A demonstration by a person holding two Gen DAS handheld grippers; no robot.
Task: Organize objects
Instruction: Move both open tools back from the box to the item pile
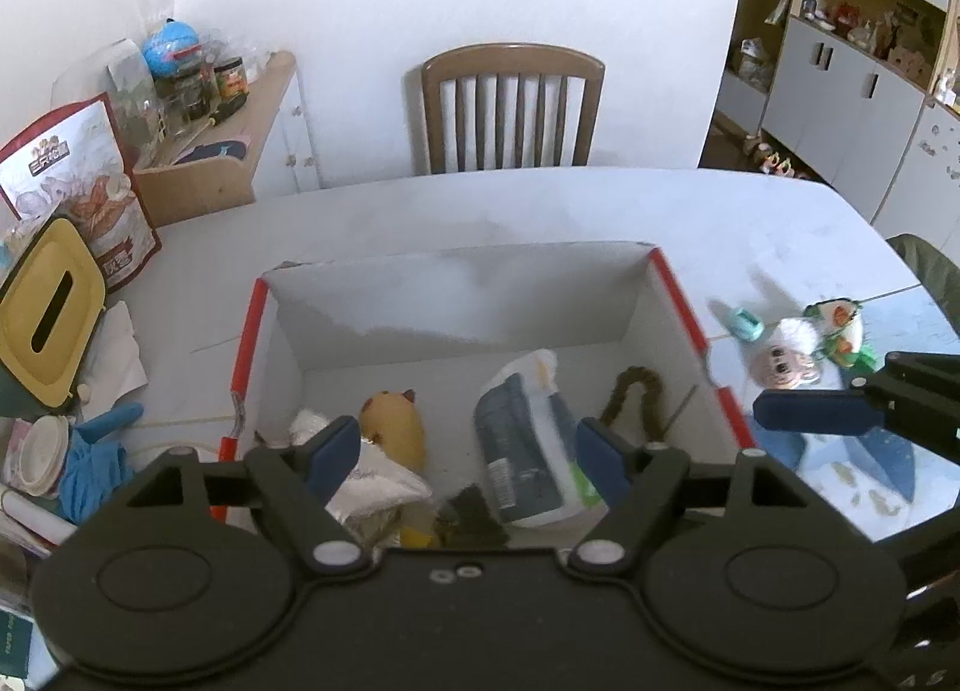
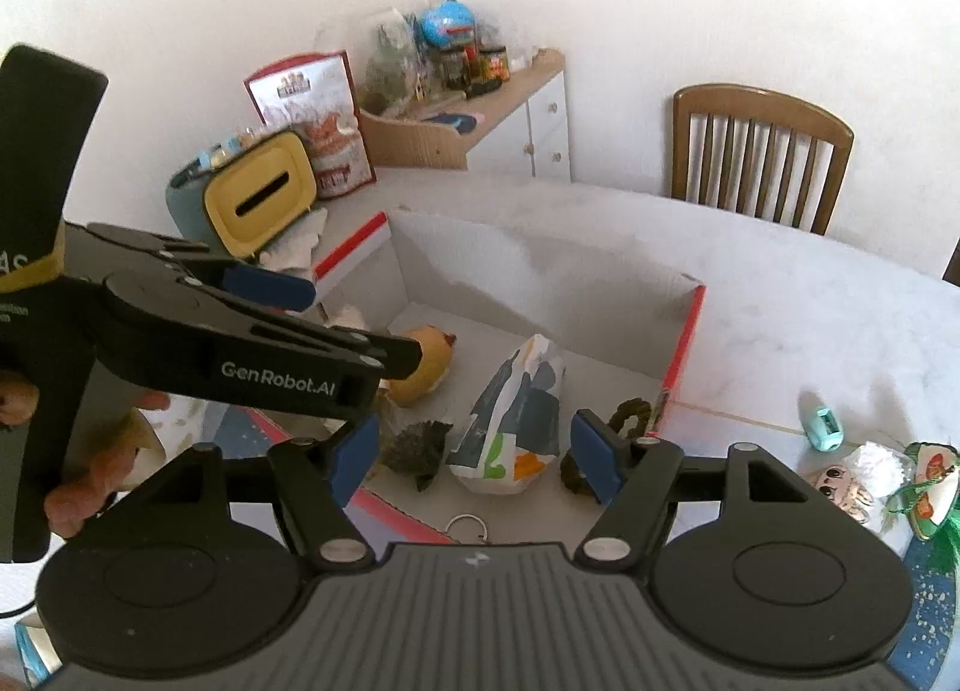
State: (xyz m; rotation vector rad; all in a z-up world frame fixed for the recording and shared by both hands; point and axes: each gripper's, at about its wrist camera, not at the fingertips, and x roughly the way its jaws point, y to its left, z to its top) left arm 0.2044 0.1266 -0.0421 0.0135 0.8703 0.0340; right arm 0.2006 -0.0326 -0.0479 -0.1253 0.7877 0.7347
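We cannot read the snack bag (image 1: 90,181) print, and the left gripper (image 1: 465,460) hides the box (image 1: 684,301) near wall.

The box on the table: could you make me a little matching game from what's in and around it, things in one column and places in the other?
Things:
1. yellow plush
2. mint sharpener
3. tissue holder
4. doll head

Places:
A. on the table, left of the box
B. inside the box
C. right of the box, farther back
D. right of the box, nearer the tongs

Pairs: 1-B, 2-C, 3-A, 4-D
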